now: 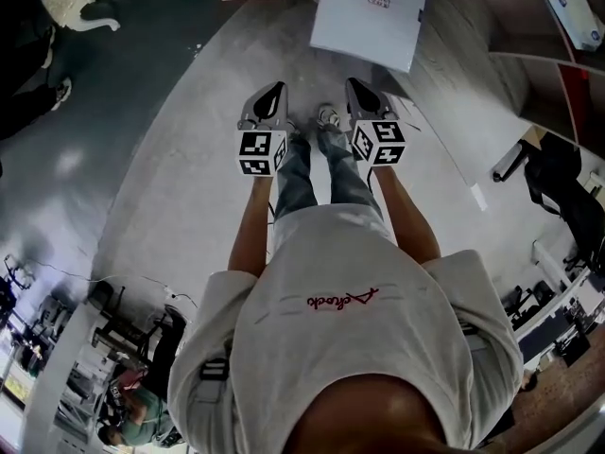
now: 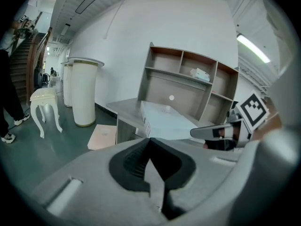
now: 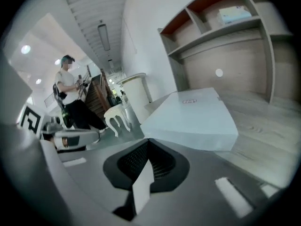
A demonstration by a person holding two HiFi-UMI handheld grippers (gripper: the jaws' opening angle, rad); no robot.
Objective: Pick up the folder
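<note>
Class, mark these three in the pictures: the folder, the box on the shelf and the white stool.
folder [image 3: 193, 114], right gripper view, middle of its top face.
box [image 2: 201, 73], left gripper view, its front side.
white stool [image 2: 44, 94], left gripper view, its seat.

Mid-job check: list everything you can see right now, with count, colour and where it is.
folder: one, white, flat on the desk, ahead of both grippers
desk: one, grey wood-look, against the wall
shelf unit: one, grey-brown, at the back of the desk
small box: one, pale, on a shelf
stool: one, white, on the floor left of the desk
columns: two, white, by the wall
flat board: one, pink, on the floor beside the desk
chair: one, black, right of the desk
bystander: one, white top, dark trousers, far off
left gripper: grey, jaws shut, empty
right gripper: grey, jaws shut, empty
</note>
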